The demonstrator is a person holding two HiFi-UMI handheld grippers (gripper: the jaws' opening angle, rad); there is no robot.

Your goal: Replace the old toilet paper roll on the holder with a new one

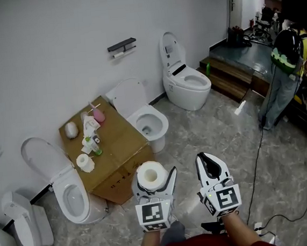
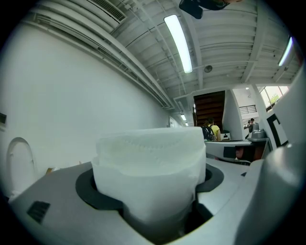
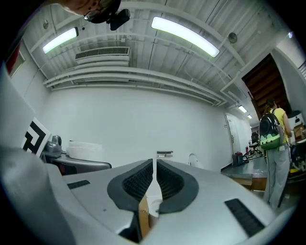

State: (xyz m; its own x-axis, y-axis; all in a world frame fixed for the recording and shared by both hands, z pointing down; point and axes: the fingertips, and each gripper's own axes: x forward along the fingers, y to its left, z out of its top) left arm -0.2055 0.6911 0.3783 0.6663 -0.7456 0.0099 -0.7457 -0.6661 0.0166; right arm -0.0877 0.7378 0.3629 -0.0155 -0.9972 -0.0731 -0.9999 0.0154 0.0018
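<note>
A full white toilet paper roll [image 1: 151,175] stands upright between the jaws of my left gripper [image 1: 153,177], which is shut on its sides; in the left gripper view the roll [image 2: 150,167] fills the gap of the left gripper [image 2: 152,194]. Beside it, my right gripper [image 1: 210,165] is shut with nothing held, its pads meeting in the right gripper view [image 3: 154,184]. The black wall holder [image 1: 122,46] hangs far ahead on the white wall, also small in the right gripper view [image 3: 164,153]. What hangs under it is too small to tell.
A cardboard box [image 1: 118,150] with another roll [image 1: 84,162] and small bottles stands between two toilets [image 1: 148,123] [image 1: 68,193]. A third toilet [image 1: 186,81] sits under the wall further right. A person [image 1: 284,74], a raised step [image 1: 230,74] and a floor cable [image 1: 257,164] are at right.
</note>
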